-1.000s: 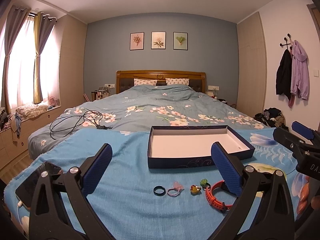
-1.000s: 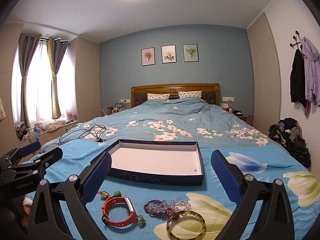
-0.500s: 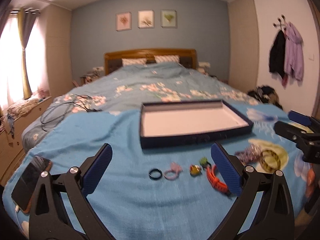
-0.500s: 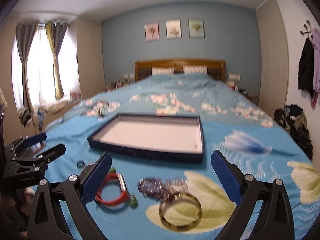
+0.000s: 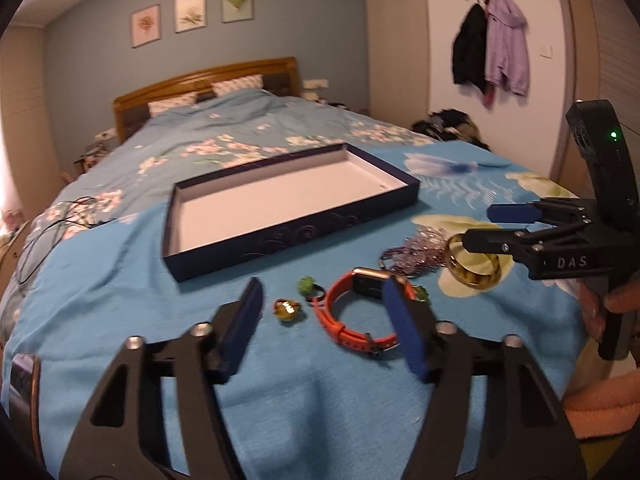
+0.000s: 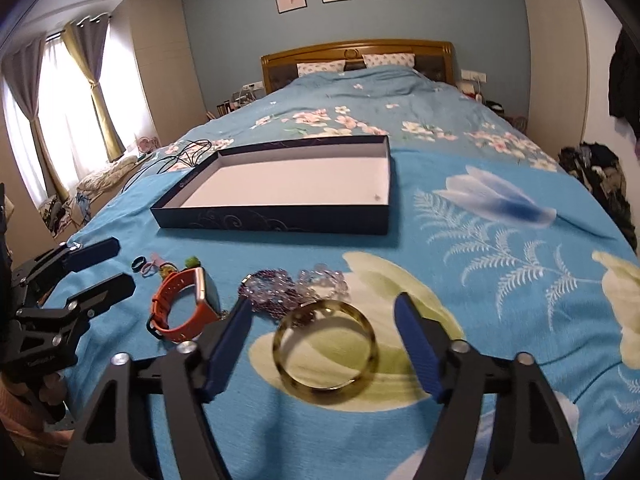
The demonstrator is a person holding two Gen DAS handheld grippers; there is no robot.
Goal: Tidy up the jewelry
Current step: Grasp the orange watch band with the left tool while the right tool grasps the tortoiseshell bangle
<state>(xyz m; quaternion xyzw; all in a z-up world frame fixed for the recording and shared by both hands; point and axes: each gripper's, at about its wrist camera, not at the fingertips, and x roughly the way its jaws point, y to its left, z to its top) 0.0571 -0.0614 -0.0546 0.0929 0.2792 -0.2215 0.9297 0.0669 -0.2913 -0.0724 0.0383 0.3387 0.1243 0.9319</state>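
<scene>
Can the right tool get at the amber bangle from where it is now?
Probably yes. The right tool is open with the amber bangle lying flat between its fingers. Nothing covers it; only the purple bead strand touches its far edge, so closing might snag a few beads.

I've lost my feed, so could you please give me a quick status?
Both tongs open, empty. Right tongs straddling bangle; left tongs over orange watch. Tray empty, path unobstructed.
</scene>
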